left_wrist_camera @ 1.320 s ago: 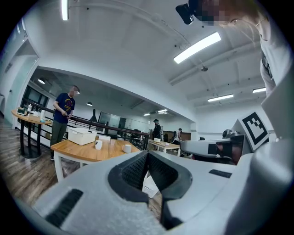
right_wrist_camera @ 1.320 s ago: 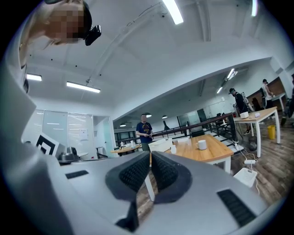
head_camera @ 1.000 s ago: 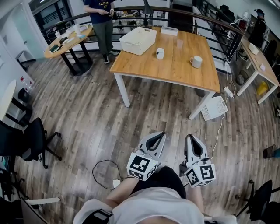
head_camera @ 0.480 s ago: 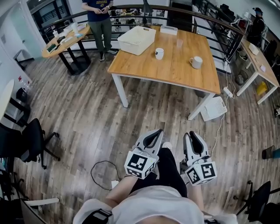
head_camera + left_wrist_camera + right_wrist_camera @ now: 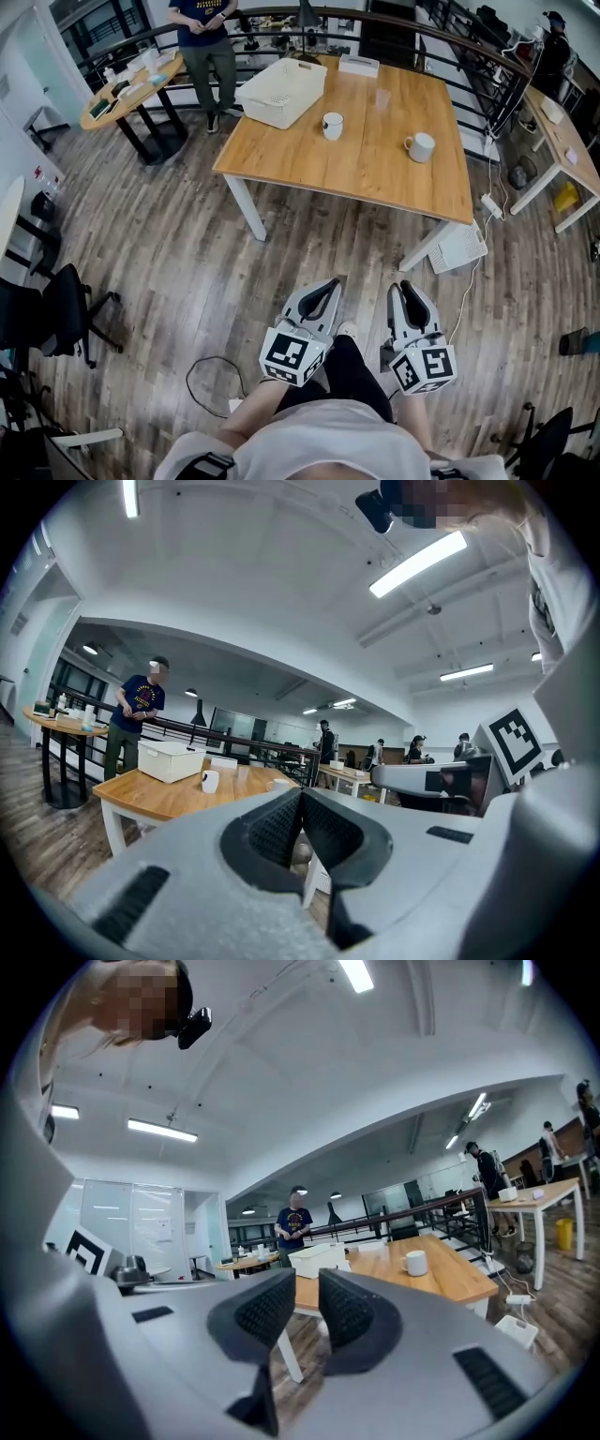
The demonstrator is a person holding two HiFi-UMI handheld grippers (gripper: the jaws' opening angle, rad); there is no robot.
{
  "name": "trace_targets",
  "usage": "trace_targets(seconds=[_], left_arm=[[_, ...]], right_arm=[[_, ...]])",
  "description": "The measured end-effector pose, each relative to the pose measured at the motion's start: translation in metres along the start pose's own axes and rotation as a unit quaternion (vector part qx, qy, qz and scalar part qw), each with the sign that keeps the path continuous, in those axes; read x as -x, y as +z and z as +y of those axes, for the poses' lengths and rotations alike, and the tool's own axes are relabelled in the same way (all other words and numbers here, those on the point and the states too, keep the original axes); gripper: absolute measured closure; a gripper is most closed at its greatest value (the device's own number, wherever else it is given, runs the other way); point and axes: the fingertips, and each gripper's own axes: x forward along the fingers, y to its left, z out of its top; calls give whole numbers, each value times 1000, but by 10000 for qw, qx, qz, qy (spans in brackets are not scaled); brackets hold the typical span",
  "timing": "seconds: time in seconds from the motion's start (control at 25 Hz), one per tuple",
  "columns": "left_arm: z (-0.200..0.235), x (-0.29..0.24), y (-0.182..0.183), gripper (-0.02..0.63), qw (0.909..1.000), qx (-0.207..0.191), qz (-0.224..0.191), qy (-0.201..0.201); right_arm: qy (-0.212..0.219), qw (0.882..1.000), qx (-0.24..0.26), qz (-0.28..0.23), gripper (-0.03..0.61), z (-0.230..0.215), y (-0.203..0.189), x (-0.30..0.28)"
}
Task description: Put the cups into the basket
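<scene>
Cups point(image 5: 332, 125) sit at my twelve o'clock on the table point(image 5: 356, 164), left gripper point(image 5: 323, 289) closed, right gripper point(image 5: 405, 289) just opening narrowly, empty.

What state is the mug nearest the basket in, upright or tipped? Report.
Upright: the mug stands on its base, mouth facing up.
</scene>
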Motion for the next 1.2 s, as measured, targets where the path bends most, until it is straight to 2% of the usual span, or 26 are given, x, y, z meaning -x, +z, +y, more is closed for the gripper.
trace_targets(seconds=[0.32,0.48,0.68,0.88,1.2], left_arm=[[37,-95,6,607,9996,86,113,241],[51,-142,10,607,9993,96,114,347],[69,-183,11,607,9984,105,69,555],[74,-205,11,607,9978,64,66,651],[70,-209,14,607,9976,-62,90,682]], right_arm=[[143,9997,-37,175,506,-70,12,-84],[84,9998,-30,199,552,-109,19,-119],[224,9996,35,172,565,-142,28,-153],[297,9994,3,175,566,-162,31,-169],[524,9984,-26,217,566,-161,30,-170]])
